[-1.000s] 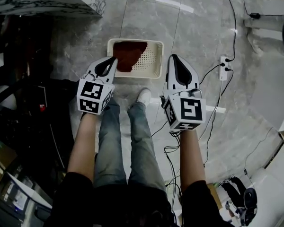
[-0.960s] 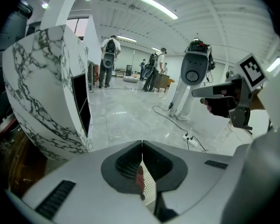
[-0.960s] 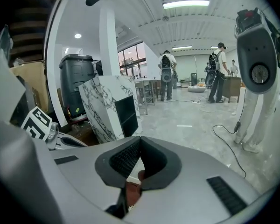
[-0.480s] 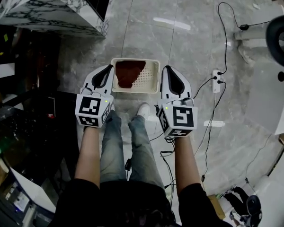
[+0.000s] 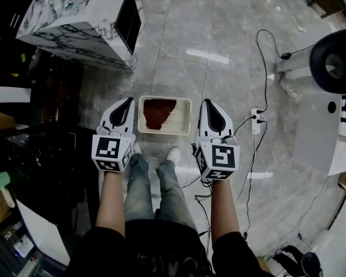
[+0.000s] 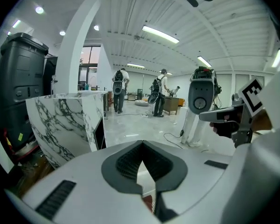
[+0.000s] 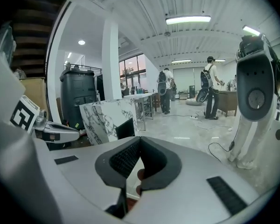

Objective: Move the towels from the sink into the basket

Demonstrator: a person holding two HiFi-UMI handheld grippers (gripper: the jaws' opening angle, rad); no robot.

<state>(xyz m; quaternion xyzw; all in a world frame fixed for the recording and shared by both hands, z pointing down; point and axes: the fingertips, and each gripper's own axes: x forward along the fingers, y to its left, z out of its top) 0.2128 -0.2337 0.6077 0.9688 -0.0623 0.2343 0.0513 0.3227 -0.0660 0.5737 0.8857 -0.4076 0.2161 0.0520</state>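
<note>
On the floor stands a white perforated basket [image 5: 181, 115], and a dark red towel [image 5: 155, 111] lies in its left half. My left gripper [image 5: 128, 100] hangs above the basket's left edge, shut and with nothing in it. My right gripper [image 5: 210, 103] hangs above the basket's right edge, also shut and empty. In the left gripper view the left gripper [image 6: 141, 144] has its tips together, with a strip of the towel [image 6: 148, 203] showing below them. In the right gripper view the right gripper [image 7: 138, 138] is likewise closed. The marble sink unit [image 5: 81, 22] stands at the upper left.
A power strip [image 5: 255, 120] with trailing cables lies on the floor right of the basket. A white machine with a black round part [image 5: 334, 61] stands at the right. Dark clutter fills the left side [image 5: 40, 149]. A tall dark bin [image 6: 25, 78] stands beside the marble unit [image 6: 65, 120]. People stand far off [image 7: 210, 85].
Both grippers have risen away from the basket, which now looks smaller and farther below. The head view has tilted up, so more of the marble unit shows. The towel stays in the basket.
</note>
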